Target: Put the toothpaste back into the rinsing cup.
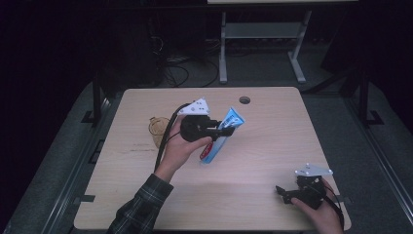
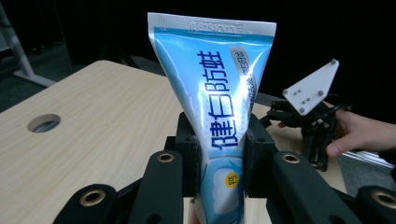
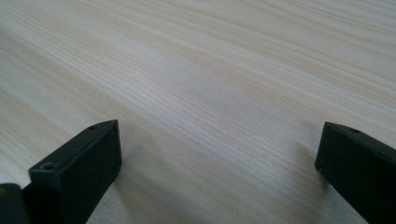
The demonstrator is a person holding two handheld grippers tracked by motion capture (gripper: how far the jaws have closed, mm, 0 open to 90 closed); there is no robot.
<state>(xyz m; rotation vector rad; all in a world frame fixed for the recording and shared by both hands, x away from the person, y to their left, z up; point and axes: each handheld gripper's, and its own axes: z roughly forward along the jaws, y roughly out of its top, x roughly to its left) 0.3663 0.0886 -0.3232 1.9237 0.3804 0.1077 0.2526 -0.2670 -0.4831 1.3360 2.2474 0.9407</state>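
The left gripper [image 1: 225, 129] has its jaws closed on one toothpaste tube [image 1: 220, 138], the pads pressing the tube's sides partway along its length. In the left gripper view the tube [image 2: 219, 112] stands upright between the jaws, its flat crimped end at the top and blue lettering running down its face. From the high view the tube is held clear above the middle of the desk [image 1: 272, 146], tilted, with its crimped end up and away from the person and its red-and-white lower end hanging toward the person's left hand [image 1: 182, 146].

The right gripper [image 1: 287, 194] rests near the front right corner of the desk, well apart from the tube. Its jaws stand wide open with nothing between them; in the right gripper view bare wood [image 3: 210, 93] lies between the two black jaws. The same gripper [image 2: 285, 114] appears in the left gripper view beyond the tube.

There is one tube and one amber cup [image 1: 157, 130], which stands on the desk just left of the left hand, partly hidden by the gripper's cable.

The desk is pale wood grain with one round cable hole [image 1: 244, 100] near its far edge. Around it the room is dark; a grey frame [image 1: 263, 39] stands on the floor behind.
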